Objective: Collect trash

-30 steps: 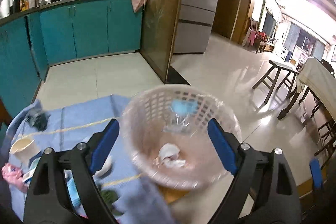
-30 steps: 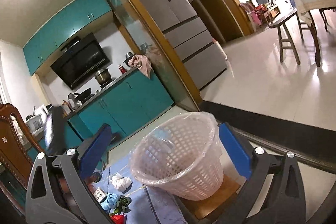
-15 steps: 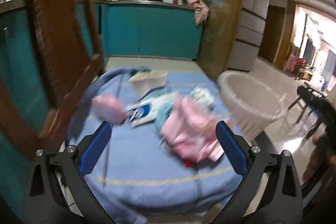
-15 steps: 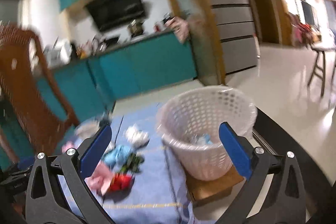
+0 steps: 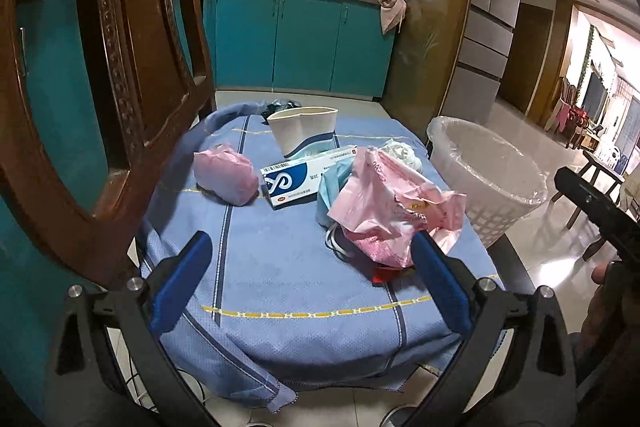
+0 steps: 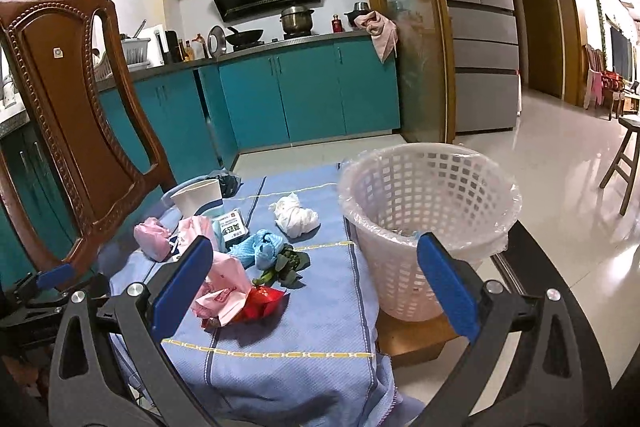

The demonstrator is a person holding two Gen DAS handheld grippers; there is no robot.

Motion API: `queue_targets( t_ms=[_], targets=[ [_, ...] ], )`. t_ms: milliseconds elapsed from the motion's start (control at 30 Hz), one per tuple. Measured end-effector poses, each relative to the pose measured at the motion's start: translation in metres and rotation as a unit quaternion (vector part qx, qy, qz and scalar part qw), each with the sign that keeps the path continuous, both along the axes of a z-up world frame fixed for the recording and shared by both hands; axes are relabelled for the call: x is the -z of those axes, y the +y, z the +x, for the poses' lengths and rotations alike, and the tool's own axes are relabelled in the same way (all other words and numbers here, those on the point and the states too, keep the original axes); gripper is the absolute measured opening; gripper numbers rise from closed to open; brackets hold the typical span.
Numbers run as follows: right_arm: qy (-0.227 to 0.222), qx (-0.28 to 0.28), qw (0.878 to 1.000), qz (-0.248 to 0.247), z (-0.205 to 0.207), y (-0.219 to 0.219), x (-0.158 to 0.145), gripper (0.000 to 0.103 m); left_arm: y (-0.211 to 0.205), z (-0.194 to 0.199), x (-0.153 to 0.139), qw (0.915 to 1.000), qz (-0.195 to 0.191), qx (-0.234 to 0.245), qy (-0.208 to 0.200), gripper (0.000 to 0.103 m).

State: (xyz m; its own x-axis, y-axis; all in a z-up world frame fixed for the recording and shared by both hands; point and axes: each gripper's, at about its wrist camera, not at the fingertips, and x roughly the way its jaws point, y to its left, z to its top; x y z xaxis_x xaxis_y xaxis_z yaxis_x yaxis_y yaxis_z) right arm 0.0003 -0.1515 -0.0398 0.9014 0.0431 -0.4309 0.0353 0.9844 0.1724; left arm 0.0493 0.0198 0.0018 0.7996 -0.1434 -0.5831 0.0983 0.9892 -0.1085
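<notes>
While both claws hang spread and empty at the near edge of the counter (image 5: 280, 267), the left claw (image 5: 312, 283) faces the pink bag (image 5: 384, 211) and the right claw (image 6: 316, 283) sits between the litter and the basket (image 6: 428, 227). Your nearest trash is that bag, lying on a red wrapper (image 6: 262, 301) and a blue rag (image 6: 260, 247); pinch it carelessly and you may drag the cloth (image 6: 300, 347) or scatter its neighbours. Beyond lie the pink wad (image 5: 226, 173), box (image 5: 296, 181), white wad (image 6: 296, 215) and cup (image 5: 302, 131). Only the right view shows the green scrap (image 6: 292, 261); only the left shows the box's printed face.
</notes>
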Motion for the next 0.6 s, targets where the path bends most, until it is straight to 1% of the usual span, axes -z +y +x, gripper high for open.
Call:
queue_targets(
  t_ms=[600],
  targets=[
    [0.003,-0.003,1.0,-0.002,-0.0013,-0.0008,-0.0025,0.1,-0.0017,-0.0001,0.0023,1.0,0.002,0.0,0.003,0.099]
  ],
)
